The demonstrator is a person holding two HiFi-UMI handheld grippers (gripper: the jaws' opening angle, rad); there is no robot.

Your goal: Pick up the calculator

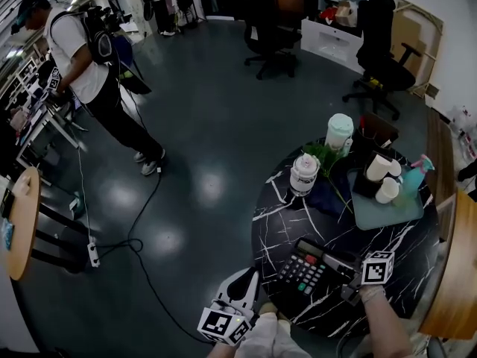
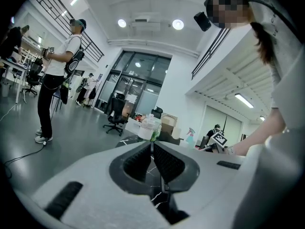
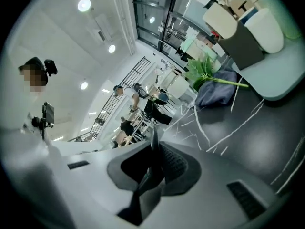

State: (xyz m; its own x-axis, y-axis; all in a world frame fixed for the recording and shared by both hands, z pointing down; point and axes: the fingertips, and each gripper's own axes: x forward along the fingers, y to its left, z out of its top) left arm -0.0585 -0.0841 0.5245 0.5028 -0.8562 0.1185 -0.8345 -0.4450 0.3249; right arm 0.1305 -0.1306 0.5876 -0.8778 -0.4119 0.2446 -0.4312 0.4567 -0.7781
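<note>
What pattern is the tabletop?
The tabletop is black with white marble veins; clearest in the head view.

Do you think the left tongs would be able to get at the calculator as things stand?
Probably yes. The left tongs sit shut just off the edge of the table, beside the calculator, with nothing between them; they would need to open. The right tongs grip its other end.

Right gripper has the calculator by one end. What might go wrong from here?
1. The right gripper pinches only one end of the calculator, so the free end may sag or slip out.
2. It hangs near the table's near edge, so a drop might land on the floor.
</note>
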